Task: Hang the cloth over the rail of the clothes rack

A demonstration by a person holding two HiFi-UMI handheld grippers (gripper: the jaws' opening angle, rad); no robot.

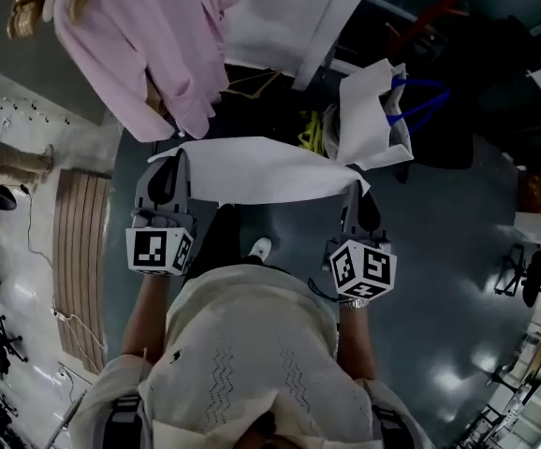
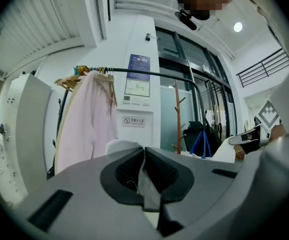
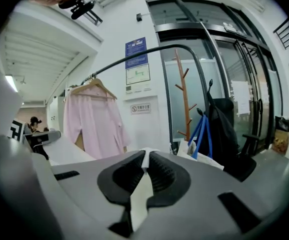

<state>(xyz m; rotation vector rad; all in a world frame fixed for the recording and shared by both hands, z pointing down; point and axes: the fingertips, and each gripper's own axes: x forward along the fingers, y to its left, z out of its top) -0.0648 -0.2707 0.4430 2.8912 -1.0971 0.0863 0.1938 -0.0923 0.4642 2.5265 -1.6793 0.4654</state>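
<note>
Dark glossy floor, pink shirt on rail, left gripper and right gripper clamped on cloth

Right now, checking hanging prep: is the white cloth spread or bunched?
Spread out: the white cloth stretches flat between the left gripper and right gripper, each shut on one end.

cloth: gripped corners hidden in jaws | sign: print too small
</note>
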